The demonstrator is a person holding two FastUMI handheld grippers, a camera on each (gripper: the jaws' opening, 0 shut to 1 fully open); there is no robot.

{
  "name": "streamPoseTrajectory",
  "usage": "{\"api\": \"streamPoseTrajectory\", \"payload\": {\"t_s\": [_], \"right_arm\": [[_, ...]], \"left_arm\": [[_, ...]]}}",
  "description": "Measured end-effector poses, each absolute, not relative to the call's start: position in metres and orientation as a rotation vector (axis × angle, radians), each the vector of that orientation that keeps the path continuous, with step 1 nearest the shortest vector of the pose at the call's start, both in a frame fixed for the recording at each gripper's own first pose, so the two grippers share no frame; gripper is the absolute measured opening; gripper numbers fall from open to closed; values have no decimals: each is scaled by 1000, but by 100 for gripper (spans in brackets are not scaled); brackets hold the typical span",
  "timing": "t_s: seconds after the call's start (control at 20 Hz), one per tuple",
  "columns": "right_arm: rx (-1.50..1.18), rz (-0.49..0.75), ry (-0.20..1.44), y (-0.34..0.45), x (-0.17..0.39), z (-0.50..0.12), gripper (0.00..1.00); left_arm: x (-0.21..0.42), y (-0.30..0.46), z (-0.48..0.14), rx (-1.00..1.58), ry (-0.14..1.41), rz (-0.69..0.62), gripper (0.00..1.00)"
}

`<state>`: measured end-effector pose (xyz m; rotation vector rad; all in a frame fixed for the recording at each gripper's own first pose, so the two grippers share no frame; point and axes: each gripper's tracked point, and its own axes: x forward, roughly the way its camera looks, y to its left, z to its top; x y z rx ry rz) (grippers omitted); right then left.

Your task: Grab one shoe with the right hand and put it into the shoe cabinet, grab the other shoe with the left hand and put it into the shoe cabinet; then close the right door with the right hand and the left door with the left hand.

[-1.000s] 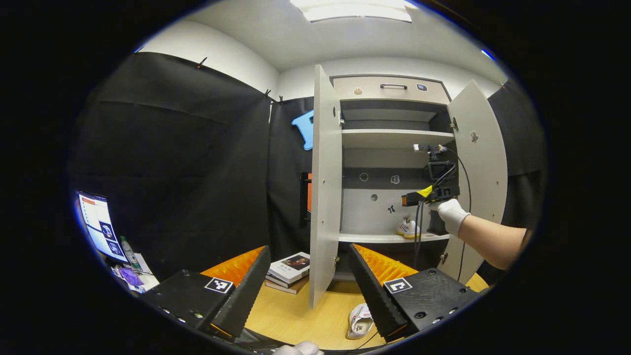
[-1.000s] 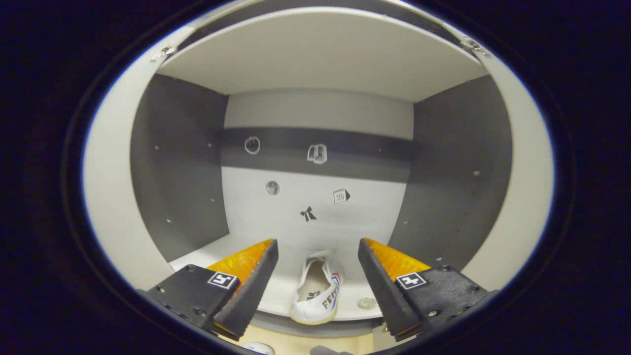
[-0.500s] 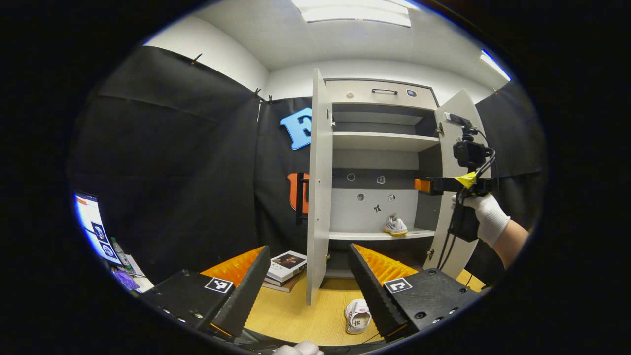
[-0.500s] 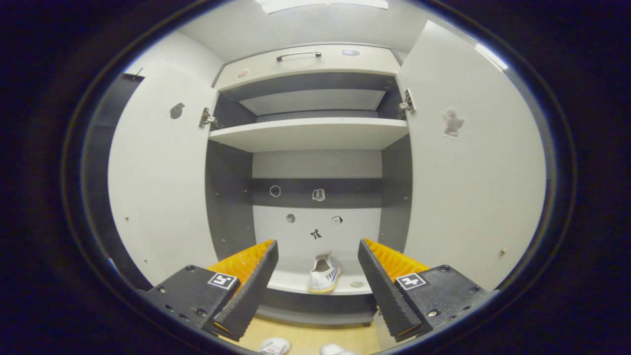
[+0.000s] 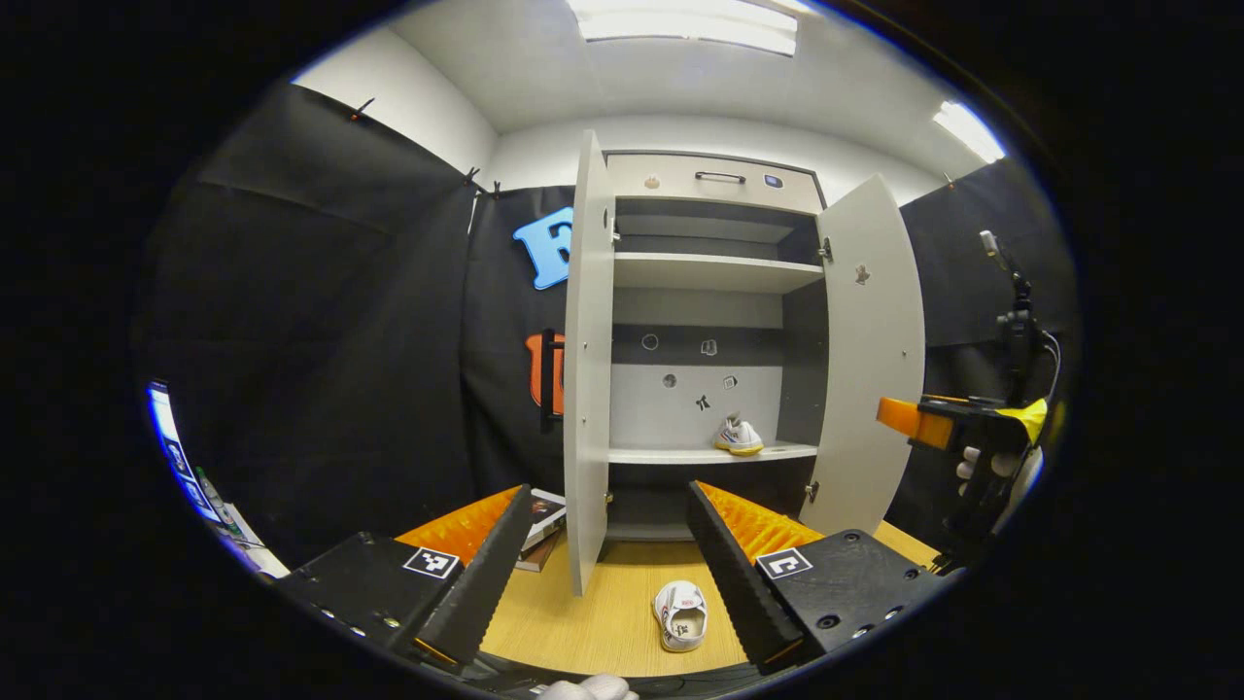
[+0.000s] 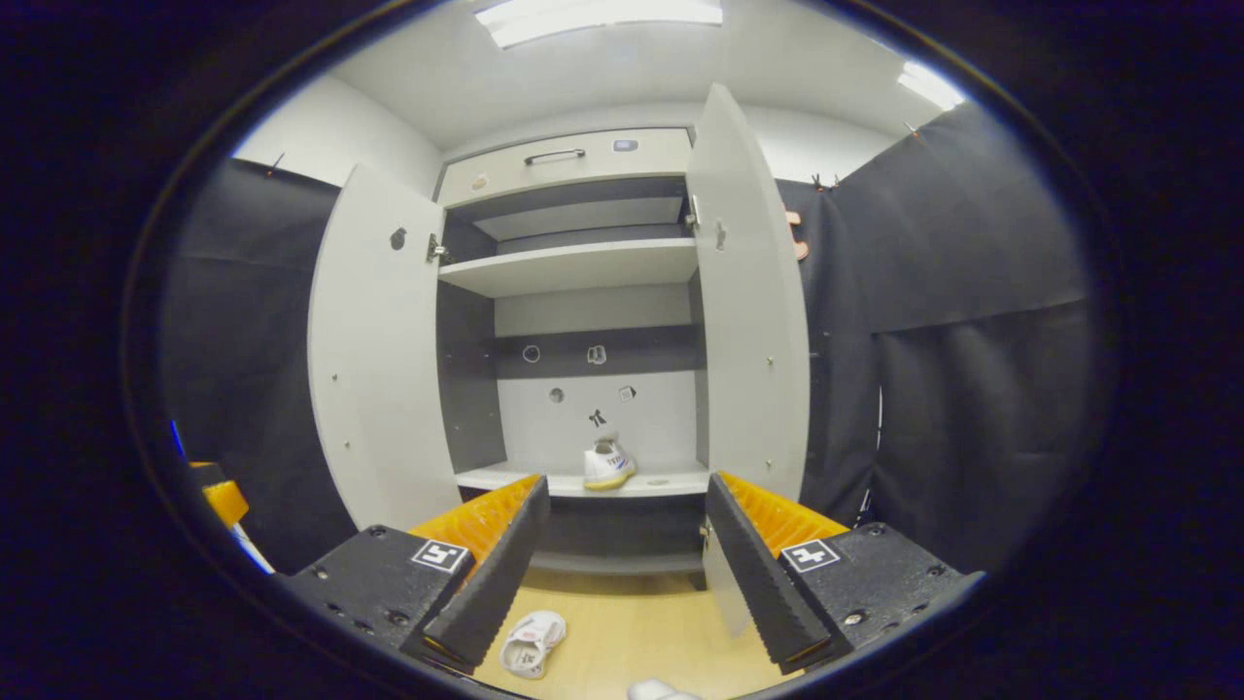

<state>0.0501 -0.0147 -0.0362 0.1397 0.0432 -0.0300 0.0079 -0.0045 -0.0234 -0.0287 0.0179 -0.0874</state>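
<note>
One shoe (image 5: 739,437) sits on the cabinet (image 5: 714,272) shelf at centre frame; the other shoe (image 5: 680,614) lies on the floor, bottom centre. My left gripper (image 5: 607,554) and right gripper (image 6: 627,544) are both released, empty. Next I lower the left onto that floor shoe.
</note>
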Motion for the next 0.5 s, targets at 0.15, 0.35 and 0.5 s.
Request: {"api": "streamPoseTrajectory", "payload": {"t_s": [0.15, 0.35, 0.5], "right_arm": [[122, -50, 77, -30, 34, -45, 100], [100, -52, 92, -39, 28, -45, 100], [88, -22, 113, -41, 28, -49, 100]], "left_arm": [[16, -22, -32, -30, 37, -123, 95], [36, -50, -72, -20, 61, -188, 95], [45, -67, -136, 7, 168, -208, 95]]}}
